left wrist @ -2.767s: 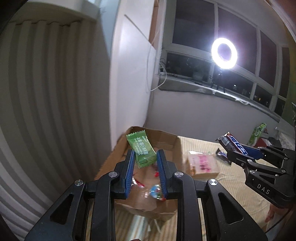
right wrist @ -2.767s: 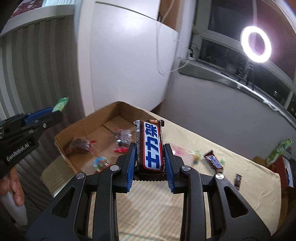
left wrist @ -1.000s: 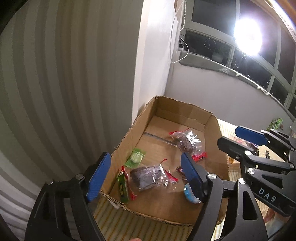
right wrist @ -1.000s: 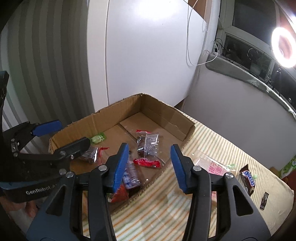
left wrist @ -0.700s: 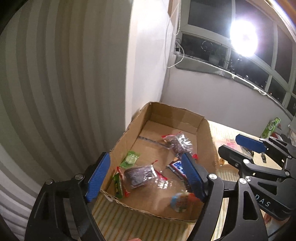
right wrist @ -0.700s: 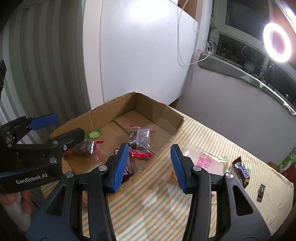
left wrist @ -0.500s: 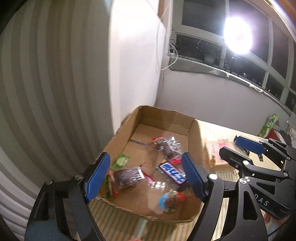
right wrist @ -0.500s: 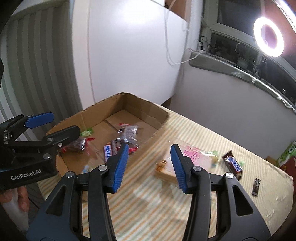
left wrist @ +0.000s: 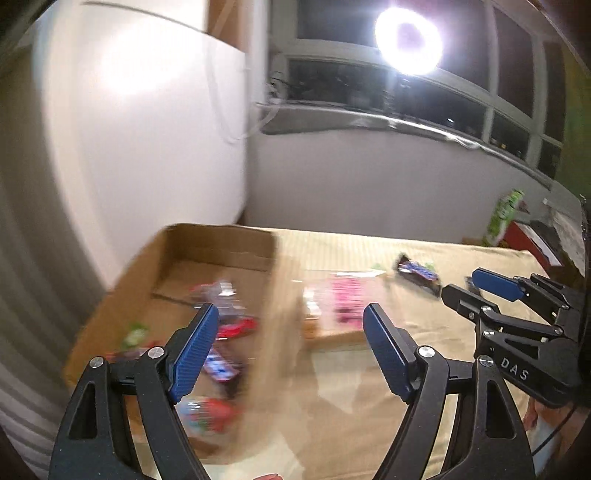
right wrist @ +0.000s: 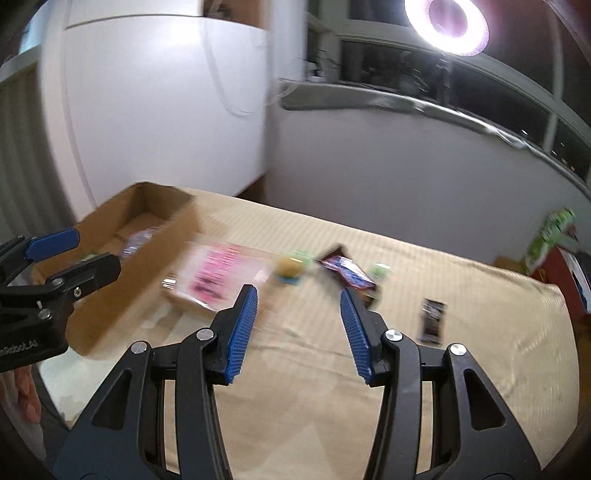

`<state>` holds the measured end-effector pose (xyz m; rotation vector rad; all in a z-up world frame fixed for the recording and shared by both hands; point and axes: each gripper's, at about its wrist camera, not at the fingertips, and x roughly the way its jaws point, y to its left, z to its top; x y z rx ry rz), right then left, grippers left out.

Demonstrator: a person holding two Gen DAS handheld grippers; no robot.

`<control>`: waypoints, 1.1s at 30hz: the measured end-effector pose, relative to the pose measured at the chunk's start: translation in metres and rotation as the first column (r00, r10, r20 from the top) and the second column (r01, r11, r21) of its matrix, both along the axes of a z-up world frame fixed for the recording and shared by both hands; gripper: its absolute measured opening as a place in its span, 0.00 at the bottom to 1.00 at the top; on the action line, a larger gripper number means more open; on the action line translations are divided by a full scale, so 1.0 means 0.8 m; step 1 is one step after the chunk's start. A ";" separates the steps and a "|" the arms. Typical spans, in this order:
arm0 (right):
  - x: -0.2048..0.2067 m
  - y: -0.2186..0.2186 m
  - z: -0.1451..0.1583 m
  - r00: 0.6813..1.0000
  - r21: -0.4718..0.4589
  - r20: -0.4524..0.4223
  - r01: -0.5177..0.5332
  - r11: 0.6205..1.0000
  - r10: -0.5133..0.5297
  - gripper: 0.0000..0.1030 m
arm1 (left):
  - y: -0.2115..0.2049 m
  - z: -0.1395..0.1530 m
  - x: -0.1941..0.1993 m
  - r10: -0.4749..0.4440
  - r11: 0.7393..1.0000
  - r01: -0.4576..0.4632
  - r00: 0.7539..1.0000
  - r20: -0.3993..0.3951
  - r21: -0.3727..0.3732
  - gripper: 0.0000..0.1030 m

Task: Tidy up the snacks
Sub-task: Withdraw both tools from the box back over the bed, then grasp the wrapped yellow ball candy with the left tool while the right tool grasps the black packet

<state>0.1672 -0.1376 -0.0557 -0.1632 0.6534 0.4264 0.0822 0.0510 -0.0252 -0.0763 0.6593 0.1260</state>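
- My left claw (left wrist: 288, 347) gapes wide with nothing between its ribbed blue pads (left wrist: 192, 352); the black frame is matte plastic with small silver screws.
- My right claw (right wrist: 297, 332) is spread just as wide and also empty, with the same ribbed blue pads (right wrist: 240, 332).
- The box (left wrist: 218, 240) is plain brown cardboard, shallow and open-topped, on the left end of the table (right wrist: 461, 295), which wears a pale striped cloth.
- Blurred snacks lie inside the box: a red wrapper (left wrist: 236, 326), a blue bar (left wrist: 219, 365), a green packet (left wrist: 135, 334).
- In the left view the box's near corner sits under the left pad, its right wall between the pads.
- Beyond my right claw, on the cloth: a glossy clear bag with pink print (right wrist: 218, 273) touching the box, a round yellow sweet (right wrist: 290, 271), a dark bar (right wrist: 347, 273) just past the right pad, and a small dark sachet (right wrist: 432, 319) further right.
- All are blurred, so I cannot read any labels.
- A ring light (right wrist: 447, 22) glares above the window.
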 end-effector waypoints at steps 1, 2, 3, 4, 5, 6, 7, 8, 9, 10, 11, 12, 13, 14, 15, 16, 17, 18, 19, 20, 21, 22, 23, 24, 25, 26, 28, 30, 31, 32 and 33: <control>0.004 -0.013 -0.003 1.000 0.001 -0.006 0.017 1.000 -0.017 0.48 | -0.013 -0.003 0.006 -0.020 1.000 0.020 1.000 -0.008 -0.005 0.78; 0.008 -0.025 -0.006 0.999 0.002 -0.012 0.031 1.000 -0.031 0.48 | -0.025 -0.006 0.012 -0.039 0.999 0.039 0.999 -0.014 -0.007 0.78; 0.012 -0.038 -0.011 0.999 0.003 -0.019 0.048 0.999 -0.047 0.48 | -0.035 -0.008 0.016 -0.052 0.999 0.052 0.998 -0.019 -0.008 0.78; 0.014 -0.048 -0.014 0.998 0.005 -0.023 0.058 0.998 -0.058 0.48 | -0.045 -0.011 0.022 -0.069 0.998 0.068 0.997 -0.026 -0.009 0.78; 0.017 -0.057 -0.016 0.997 0.006 -0.028 0.068 0.998 -0.068 0.48 | -0.056 -0.015 0.029 -0.085 0.996 0.085 0.996 -0.033 -0.011 0.78; 0.020 -0.067 -0.020 0.996 0.007 -0.035 0.077 0.997 -0.077 0.48 | -0.067 -0.018 0.034 -0.105 0.994 0.104 0.994 -0.040 -0.014 0.78; 0.022 -0.072 -0.023 0.996 0.008 -0.039 0.084 0.996 -0.084 0.48 | -0.077 -0.020 0.038 -0.121 0.993 0.120 0.992 -0.046 -0.017 0.78; 0.024 -0.079 -0.025 0.995 0.009 -0.043 0.092 0.996 -0.091 0.48 | -0.088 -0.025 0.045 -0.139 0.990 0.138 0.989 -0.054 -0.020 0.78; 0.026 -0.090 -0.029 0.994 0.011 -0.048 0.101 0.995 -0.100 0.48 | -0.096 -0.027 0.048 -0.150 0.989 0.149 0.987 -0.059 -0.021 0.78; 0.027 -0.096 -0.032 0.993 0.012 -0.052 0.106 0.994 -0.106 0.48 | -0.105 -0.031 0.053 -0.161 0.987 0.160 0.985 -0.065 -0.023 0.78; 0.030 -0.104 -0.035 0.992 0.013 -0.058 0.114 0.993 -0.113 0.48 | -0.110 -0.033 0.056 -0.168 0.986 0.167 0.983 -0.070 -0.025 0.78; 0.032 -0.108 -0.037 0.991 0.013 -0.061 0.120 0.993 -0.118 0.48 | -0.117 -0.037 0.061 -0.180 0.984 0.178 0.981 -0.078 -0.033 0.78; 0.036 -0.111 -0.040 0.990 0.012 -0.066 0.127 0.992 -0.126 0.48 | -0.124 -0.040 0.067 -0.190 0.981 0.186 0.978 -0.087 -0.046 0.78; 0.039 -0.117 -0.043 0.988 0.012 -0.073 0.135 0.991 -0.134 0.48 | -0.128 -0.044 0.072 -0.199 0.979 0.194 0.975 -0.096 -0.064 0.78; 0.042 -0.121 -0.046 0.987 0.011 -0.080 0.139 0.990 -0.138 0.48 | -0.132 -0.047 0.079 -0.209 0.976 0.201 0.972 -0.107 -0.084 0.78; 0.045 -0.123 -0.049 0.986 0.008 -0.087 0.143 0.990 -0.141 0.48 | -0.136 -0.051 0.085 -0.215 0.974 0.204 0.970 -0.117 -0.098 0.78; 0.048 -0.125 -0.051 0.985 0.005 -0.092 0.146 0.989 -0.145 0.48 | -0.138 -0.054 0.090 -0.218 0.973 0.205 0.968 -0.125 -0.108 0.78; 0.051 -0.127 -0.054 0.984 0.001 -0.098 0.149 0.989 -0.148 0.48 | -0.141 -0.058 0.096 -0.222 0.971 0.207 0.966 -0.134 -0.117 0.78; 0.055 -0.129 -0.058 0.983 -0.002 -0.106 0.151 0.989 -0.150 0.48 | -0.142 -0.061 0.102 -0.226 0.970 0.208 0.963 -0.144 -0.128 0.78; 0.058 -0.130 -0.060 0.982 -0.006 -0.112 0.152 0.988 -0.152 0.48 | -0.143 -0.065 0.107 -0.228 0.969 0.208 0.961 -0.155 -0.136 0.78; 0.061 -0.129 -0.062 0.981 -0.011 -0.118 0.152 0.988 -0.152 0.48 | -0.144 -0.069 0.112 -0.228 0.969 0.206 0.960 -0.164 -0.138 0.78; 0.064 -0.128 -0.064 0.981 -0.017 -0.121 0.152 0.988 -0.152 0.49 | -0.145 -0.072 0.115 -0.226 0.970 0.205 0.959 -0.172 -0.135 0.78; 0.066 -0.127 -0.066 0.981 -0.021 -0.124 0.150 0.988 -0.152 0.53 | -0.144 -0.075 0.118 -0.226 0.970 0.204 0.957 -0.181 -0.131 0.78; 0.068 -0.126 -0.068 0.980 -0.029 -0.127 0.149 0.988 -0.151 0.56 | -0.144 -0.078 0.120 -0.224 0.971 0.202 0.956 -0.191 -0.128 0.78; 0.070 -0.125 -0.070 0.980 -0.035 -0.131 0.148 0.988 -0.151 0.58 | -0.143 -0.082 0.122 -0.223 0.971 0.200 0.954 -0.200 -0.128 0.78; 0.073 -0.124 -0.072 0.979 -0.042 -0.136 0.147 0.988 -0.151 0.58 | -0.143 -0.085 0.123 -0.225 0.971 0.201 0.953 -0.204 -0.129 0.78; 0.077 -0.121 -0.077 0.978 -0.056 -0.145 0.142 0.988 -0.149 0.58 | -0.142 -0.087 0.123 -0.220 0.973 0.199 0.952 -0.211 -0.116 0.78; 0.082 -0.118 -0.081 0.976 -0.071 -0.154 0.142 0.987 -0.152 0.58 | -0.143 -0.088 0.126 -0.219 0.974 0.200 0.953 -0.209 -0.108 0.78; 0.085 -0.116 -0.083 0.975 -0.077 -0.159 0.143 0.987 -0.153 0.58 | -0.140 -0.089 0.127 -0.215 0.975 0.196 0.954 -0.208 -0.107 0.78; 0.089 -0.113 -0.085 0.974 -0.084 -0.166 0.142 0.986 -0.155 0.58 | -0.137 -0.090 0.128 -0.207 0.976 0.188 0.956 -0.207 -0.105 0.78; 0.091 -0.111 -0.087 0.973 -0.089 -0.171 0.141 0.986 -0.155 0.58 | -0.131 -0.091 0.130 -0.197 0.978 0.178 0.959 -0.205 -0.106 0.78</control>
